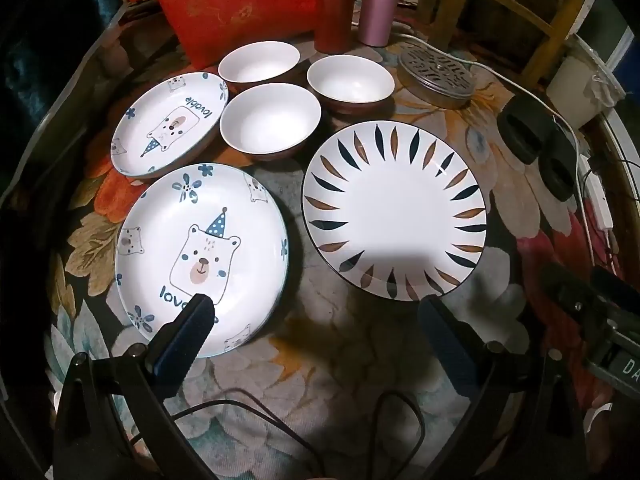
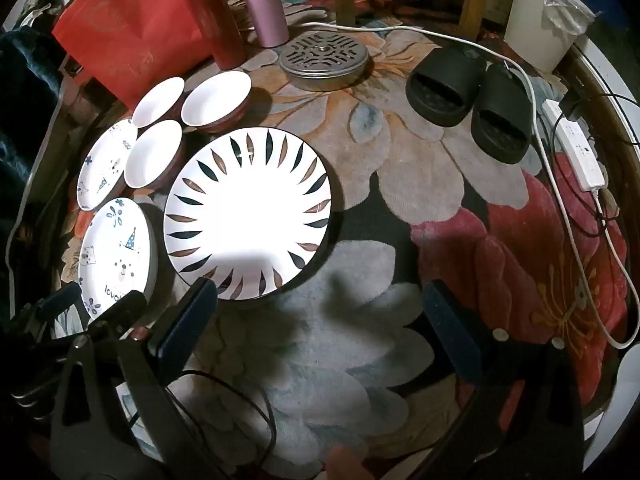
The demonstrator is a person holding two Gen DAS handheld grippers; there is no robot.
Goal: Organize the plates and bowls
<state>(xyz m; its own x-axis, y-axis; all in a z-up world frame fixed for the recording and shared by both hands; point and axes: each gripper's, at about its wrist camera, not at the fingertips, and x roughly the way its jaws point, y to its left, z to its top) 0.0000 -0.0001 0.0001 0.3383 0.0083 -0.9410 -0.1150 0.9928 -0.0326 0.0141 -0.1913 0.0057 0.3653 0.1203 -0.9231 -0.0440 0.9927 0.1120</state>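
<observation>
Left gripper [image 1: 312, 304] hovers low over the floral rug [image 1: 328, 344], fingers [image 1: 192, 320] spread wide, holding nothing; the left finger overlaps the near rim of the near bear plate [image 1: 200, 256]. Right gripper [image 2: 320, 292] likewise spread wide and empty, its left finger tip just at the near edge of the leaf-pattern plate [image 2: 248, 216].

All dishes sit upright, face up, on the rug. Near bear plate: bear with party hat, head toward the far side, writing "love…" partly hidden by the finger. Far bear plate [image 1: 168, 124] sits behind it, tilted slightly, print turned the other way; "lovable" reads upside down. Leaf-pattern plate [image 1: 394, 212] is right of the near bear plate, apart from it, with dark and brown leaves radiating round the rim.

Three white bowls with brown outsides: front bowl [image 1: 270, 118] just beside the far bear plate, back-left bowl [image 1: 259, 60], back-right bowl [image 1: 350, 80].

Behind: red bag [image 1: 232, 4], red tumbler [image 1: 332, 20], pink tumbler [image 1: 378, 0], perforated metal tin [image 1: 438, 76]. Right: black slippers [image 2: 472, 100], white power strip [image 2: 576, 148].
</observation>
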